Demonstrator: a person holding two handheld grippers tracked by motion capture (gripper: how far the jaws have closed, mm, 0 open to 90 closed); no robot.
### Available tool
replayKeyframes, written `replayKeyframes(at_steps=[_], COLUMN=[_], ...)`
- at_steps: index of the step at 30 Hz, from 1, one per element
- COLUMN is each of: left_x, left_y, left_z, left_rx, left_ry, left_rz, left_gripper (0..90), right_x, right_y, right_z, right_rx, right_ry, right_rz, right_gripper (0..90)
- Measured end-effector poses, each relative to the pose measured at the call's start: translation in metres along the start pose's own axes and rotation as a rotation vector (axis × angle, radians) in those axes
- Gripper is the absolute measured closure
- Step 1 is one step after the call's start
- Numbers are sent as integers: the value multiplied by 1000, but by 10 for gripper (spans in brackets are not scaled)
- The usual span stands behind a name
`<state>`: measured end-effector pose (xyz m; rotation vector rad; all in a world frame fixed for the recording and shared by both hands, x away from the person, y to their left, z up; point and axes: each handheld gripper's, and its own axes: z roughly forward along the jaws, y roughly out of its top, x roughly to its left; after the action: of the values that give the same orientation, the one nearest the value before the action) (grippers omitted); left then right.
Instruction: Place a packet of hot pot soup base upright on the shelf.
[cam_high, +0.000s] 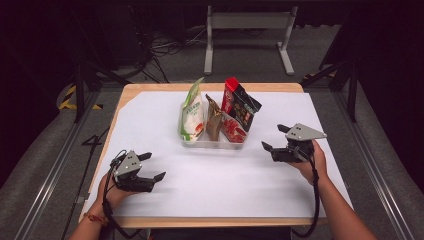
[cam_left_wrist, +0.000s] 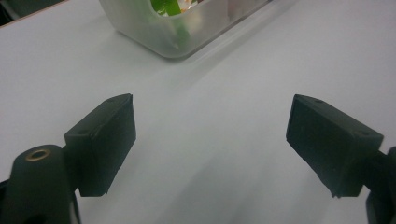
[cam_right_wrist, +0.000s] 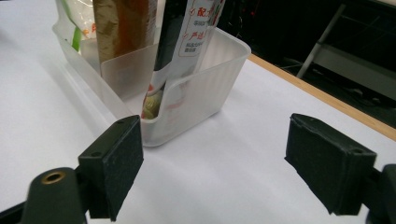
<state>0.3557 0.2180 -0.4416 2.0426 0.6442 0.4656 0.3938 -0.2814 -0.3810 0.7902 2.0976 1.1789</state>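
Both grippers, left (cam_high: 148, 168) and right (cam_high: 276, 138), hover with fingers apart, empty; three packets at 12 o'clock sit untouched in the tray (cam_high: 212, 143).

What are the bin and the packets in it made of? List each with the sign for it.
Bin: likely frosted translucent plastic; packet shapes show dimly through its matte walls.
Green-and-white packet: probably glossy plastic film; it catches light.
Brown packet: possibly foil or kraft laminate; dull metallic sheen.
Red-and-black packet: seemingly printed plastic film, creased.
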Motion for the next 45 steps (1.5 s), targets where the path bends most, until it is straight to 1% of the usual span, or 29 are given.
replayKeyframes(at_steps=[2,3,5,6,8,10,14,16,19,23,26,31,33,36,40,45], left_x=[0,0,0,0,-1,-1,-1,-1,-1,-1,-1,-1,-2,-2,-2,-1], left_y=[0,0,0,0,0,0,0,0,0,0,0,0,0,0,0,0], left_z=[0,0,0,0,0,1,2,2,2,2,2,2,2,2,2,2], left_rx=[-1,-1,-1,-1,-1,0,0,3,2,4,2,9,10,9,12,7], left_ry=[0,1,-1,-1,1,1,4,4,3,7,11,11,14,13,14,15], left_rz=[2,2,-1,-1,0,1,3,5,-2,4,-2,0,-3,-3,0,-1], left_gripper=[166,166,166,166,166,166,160,159,159,159,155,152,152,152,152,151], right_x=[0,1,2,2,3,3,2,2,0,-1,-2,-4,-5,-6,-6,-4], right_y=[-2,-6,-9,-9,-13,-16,-22,-28,-35,-41,-47,-58,-62,-69,-76,-82], right_z=[-2,-4,-6,-6,-11,-14,-19,-24,-28,-33,-38,-46,-48,-51,-57,-61], right_rx=[-3,0,16,16,13,15,21,17,24,24,28,30,28,40,30,37], right_ry=[0,-6,-10,-10,-16,-19,-22,-24,-27,-25,-33,-45,-45,-42,-46,-53], right_rz=[-3,-20,-33,-33,-51,-54,-51,-45,-43,-33,-34,-17,-13,-4,0,-5], right_gripper=[196,194,189,189,193,193,191,192,193,204,204,201,203,217,218,218])
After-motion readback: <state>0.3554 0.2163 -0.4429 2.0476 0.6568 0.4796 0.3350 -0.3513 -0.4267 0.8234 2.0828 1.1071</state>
